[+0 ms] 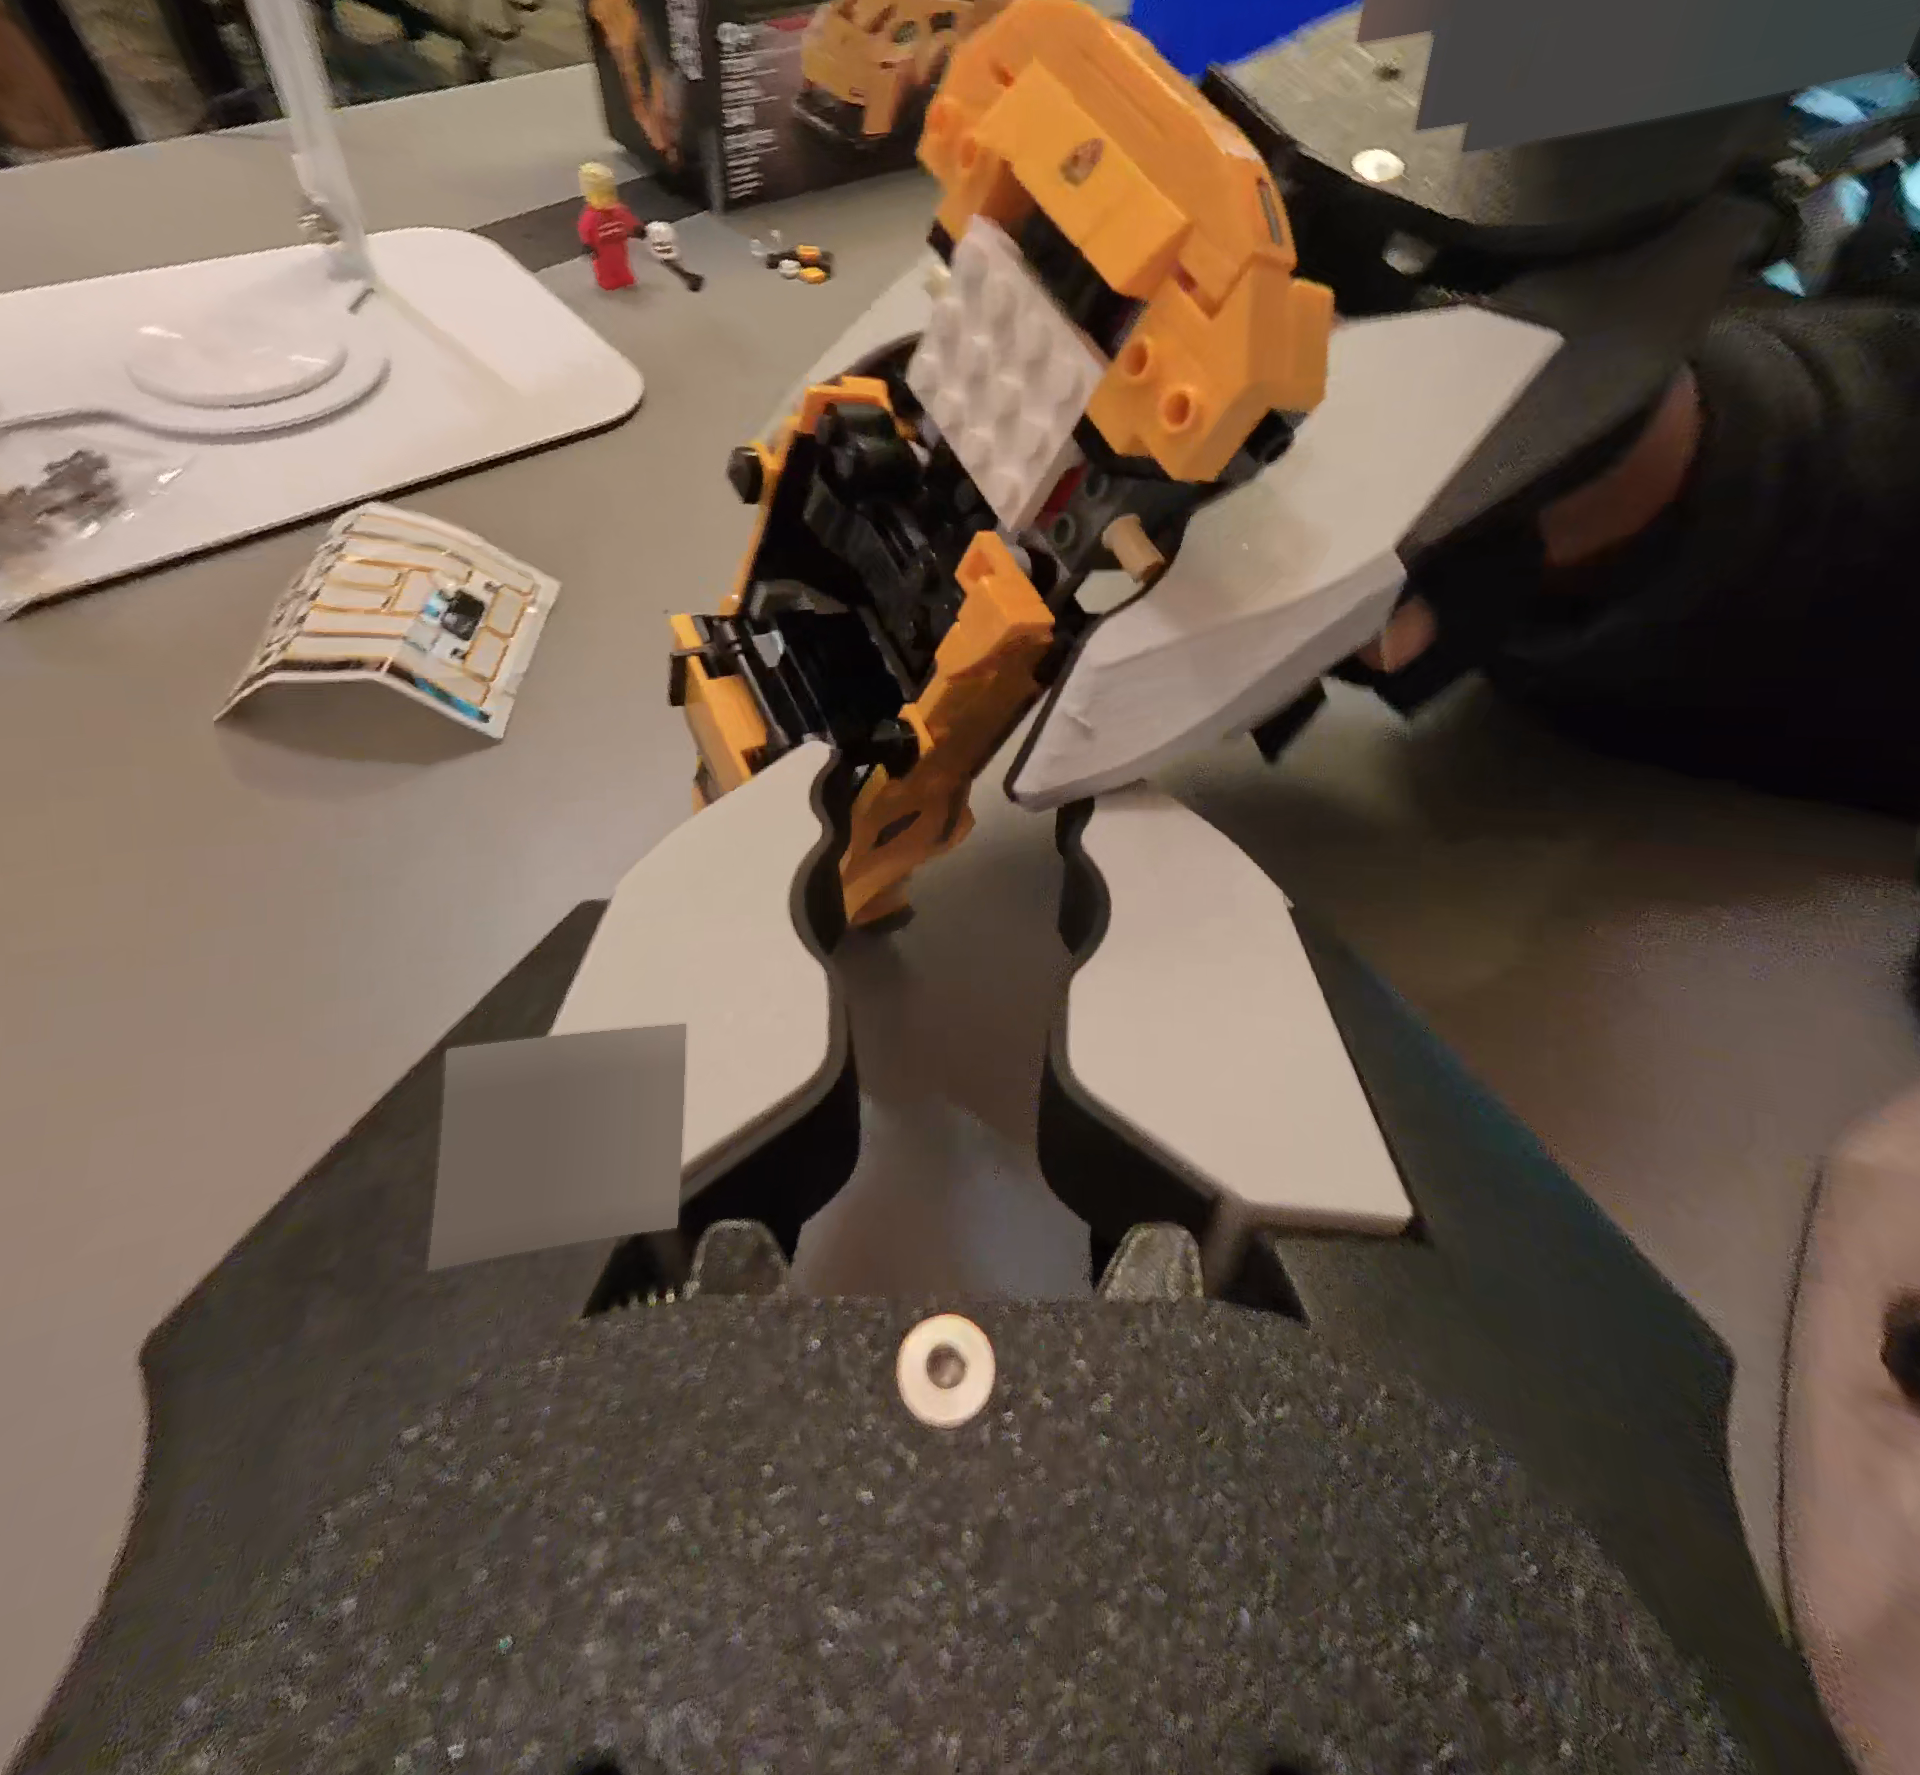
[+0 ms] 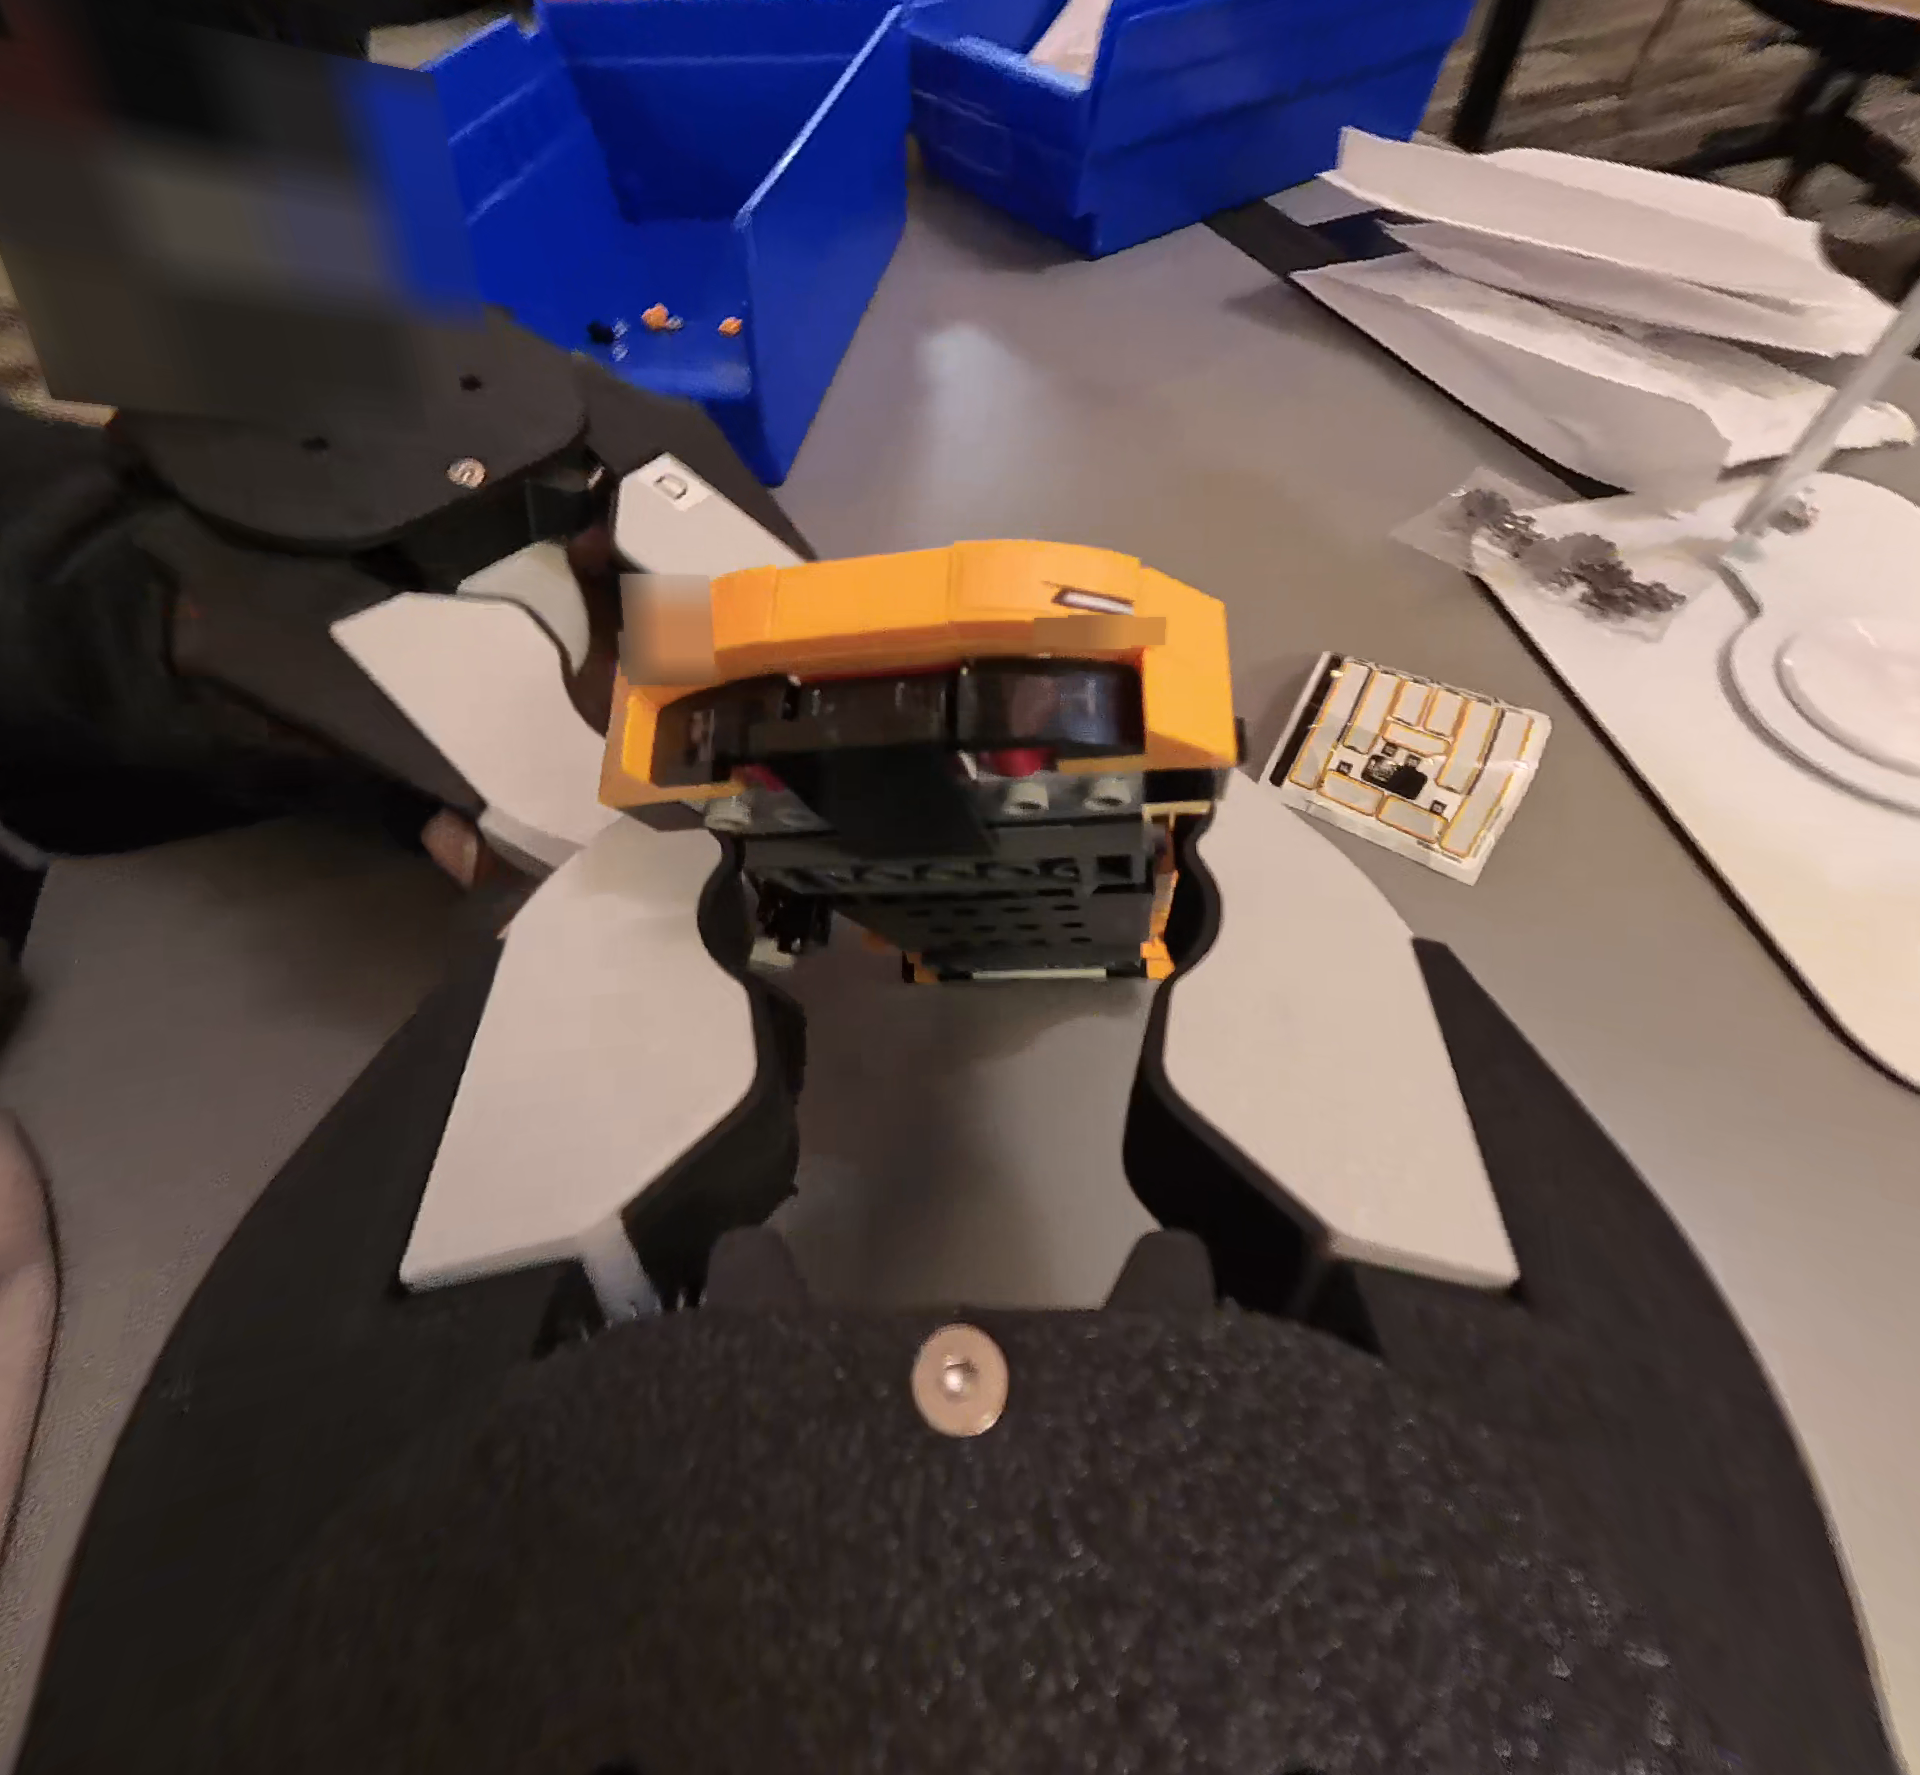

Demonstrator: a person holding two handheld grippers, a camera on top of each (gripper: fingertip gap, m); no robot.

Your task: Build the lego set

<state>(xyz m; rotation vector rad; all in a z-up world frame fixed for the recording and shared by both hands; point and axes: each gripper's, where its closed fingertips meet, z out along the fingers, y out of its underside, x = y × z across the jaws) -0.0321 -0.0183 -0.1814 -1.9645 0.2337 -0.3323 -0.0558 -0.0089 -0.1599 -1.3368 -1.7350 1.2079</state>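
An orange and black lego car, partly built with a white plate on its open top, hangs tilted above the grey table. My right gripper is shut on the car's body, one finger on each side. In the left wrist view its fingers reach in from the right. My left gripper is open. The car's lower orange end sits between its fingers, against the left one. In the right wrist view the fingers of the left gripper show at the car's left end.
A sticker sheet lies on the table left of the car. A red minifigure, small loose parts and the set's box are at the back. Blue bins, white paper bags and a white stand base ring the area. My left and right fingertips are right by each other.
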